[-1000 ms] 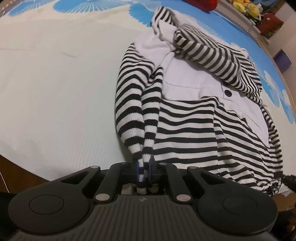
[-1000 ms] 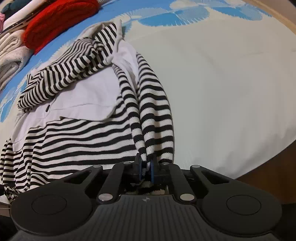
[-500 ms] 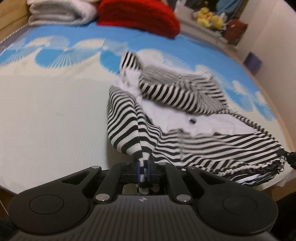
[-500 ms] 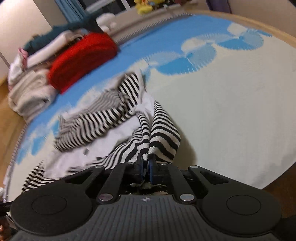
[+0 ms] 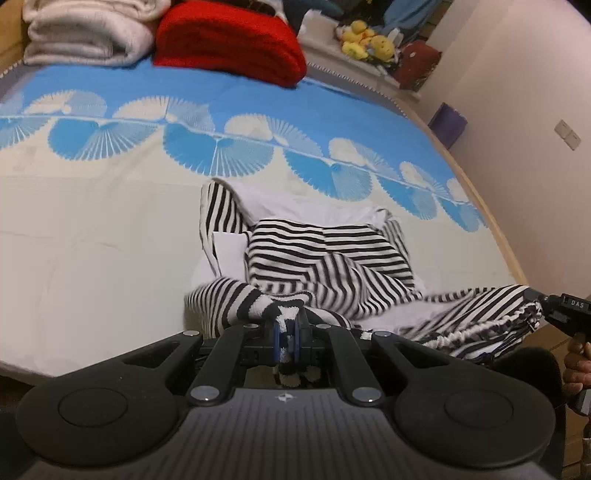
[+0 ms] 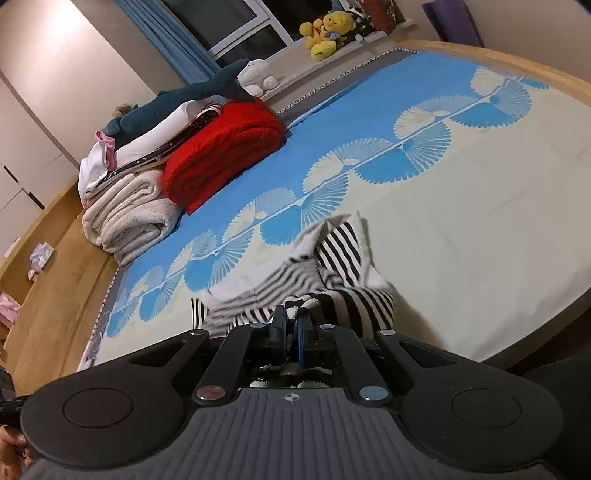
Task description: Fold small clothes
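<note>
A small black-and-white striped garment (image 5: 332, 258) with white panels lies bunched on the bed near its front edge; it also shows in the right wrist view (image 6: 343, 254). My left gripper (image 5: 286, 332) is shut on the garment's lower left hem corner. My right gripper (image 6: 291, 332) is shut on the lower right hem corner, and shows at the far right of the left wrist view (image 5: 565, 314). Both hold the hem lifted above the bed, folded up towards the collar end.
The bed cover (image 5: 92, 240) is cream with a blue fan pattern. A red folded blanket (image 5: 229, 40) and a white folded blanket (image 5: 85, 33) lie at the far end, beside plush toys (image 6: 325, 33). The wooden bed edge (image 6: 55, 266) runs left.
Both grippers have risen and moved forward with the hem, lifting the lower half of the garment off the bed and bunching it over the upper half.
</note>
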The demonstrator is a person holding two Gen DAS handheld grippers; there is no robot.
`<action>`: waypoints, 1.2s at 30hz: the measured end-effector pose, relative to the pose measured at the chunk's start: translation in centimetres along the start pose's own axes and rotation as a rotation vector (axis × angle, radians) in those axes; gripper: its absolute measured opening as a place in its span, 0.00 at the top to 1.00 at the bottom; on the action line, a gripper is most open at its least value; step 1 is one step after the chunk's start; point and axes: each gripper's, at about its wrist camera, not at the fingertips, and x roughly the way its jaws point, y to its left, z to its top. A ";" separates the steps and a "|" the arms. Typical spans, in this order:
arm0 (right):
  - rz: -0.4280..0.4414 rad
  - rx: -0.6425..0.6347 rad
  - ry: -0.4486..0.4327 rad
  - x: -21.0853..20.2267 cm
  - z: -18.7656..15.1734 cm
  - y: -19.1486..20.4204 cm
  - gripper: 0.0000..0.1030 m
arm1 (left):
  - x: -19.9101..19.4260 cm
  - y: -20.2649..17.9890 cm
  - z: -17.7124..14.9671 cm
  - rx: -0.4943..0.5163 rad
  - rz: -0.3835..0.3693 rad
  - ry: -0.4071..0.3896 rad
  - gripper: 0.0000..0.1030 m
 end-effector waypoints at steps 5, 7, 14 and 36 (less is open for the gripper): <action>-0.029 0.005 0.072 8.3 4.5 -1.4 0.95 | 8.1 3.3 5.4 -0.102 0.014 0.061 0.93; -0.030 0.023 0.108 12.2 6.4 -2.3 0.95 | 11.9 5.0 7.4 -0.143 -0.002 0.108 0.87; -0.186 0.077 0.105 21.1 10.0 -6.1 0.84 | 16.6 13.1 10.1 -0.465 -0.031 0.075 0.61; -0.289 -0.674 0.182 26.0 3.9 -1.1 0.52 | 21.3 5.6 8.7 0.118 0.179 0.068 0.24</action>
